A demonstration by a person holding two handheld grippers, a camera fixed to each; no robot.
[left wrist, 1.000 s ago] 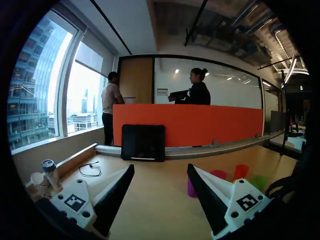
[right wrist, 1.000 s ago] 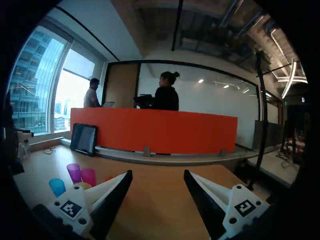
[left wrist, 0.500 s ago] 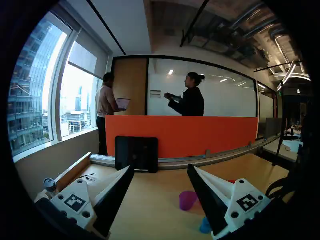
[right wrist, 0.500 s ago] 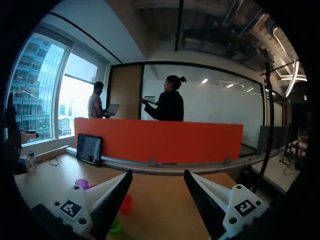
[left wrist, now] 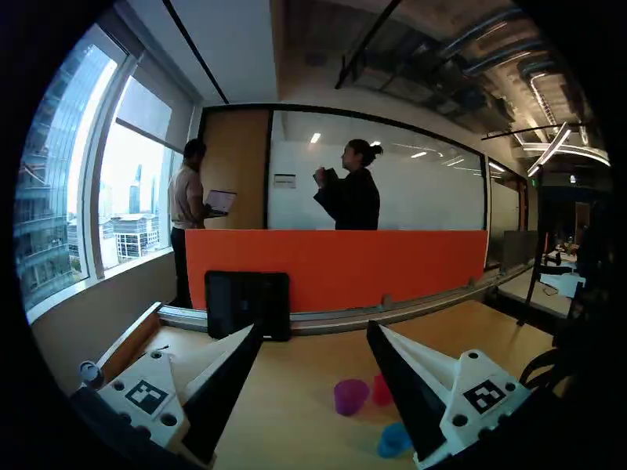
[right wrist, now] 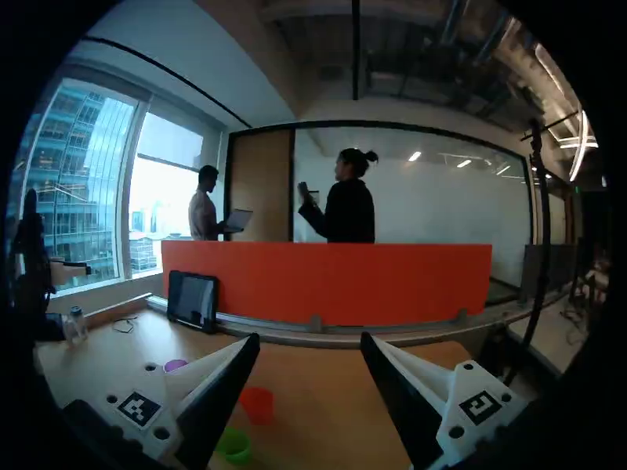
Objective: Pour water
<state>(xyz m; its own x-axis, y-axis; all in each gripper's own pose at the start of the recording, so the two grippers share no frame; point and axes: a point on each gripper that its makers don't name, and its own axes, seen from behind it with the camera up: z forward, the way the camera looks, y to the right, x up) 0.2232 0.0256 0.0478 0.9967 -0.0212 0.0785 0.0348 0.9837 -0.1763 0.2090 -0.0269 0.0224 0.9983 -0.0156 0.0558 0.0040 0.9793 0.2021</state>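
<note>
One long orange partition (left wrist: 337,266) runs along the far edge of the wooden counter (left wrist: 306,392), with two people (left wrist: 354,196) standing behind it. A black tablet (left wrist: 247,304) leans upright against the partition at the end nearer the window (left wrist: 78,204).

Left tongs (left wrist: 312,327): fingers spread wide, nothing between them, held above the counter. Right tongs (right wrist: 308,338): likewise spread wide and empty.

In the left gripper view, a purple cup (left wrist: 350,395) and a red cup (left wrist: 382,389) stand just beside each other on the counter, long axis vertical, mouths upward. A blue cup (left wrist: 394,440) sits nearer, partly hidden by a finger; its attitude cannot be told.

In the right gripper view, the red cup stands upright close to the inner edge of one finger. A green cup (right wrist: 233,445) sits nearer, partly covered by that finger.

A small clear bottle (right wrist: 75,324) stands upright near the counter's window-side edge, cap up, well apart from the cups.
</note>
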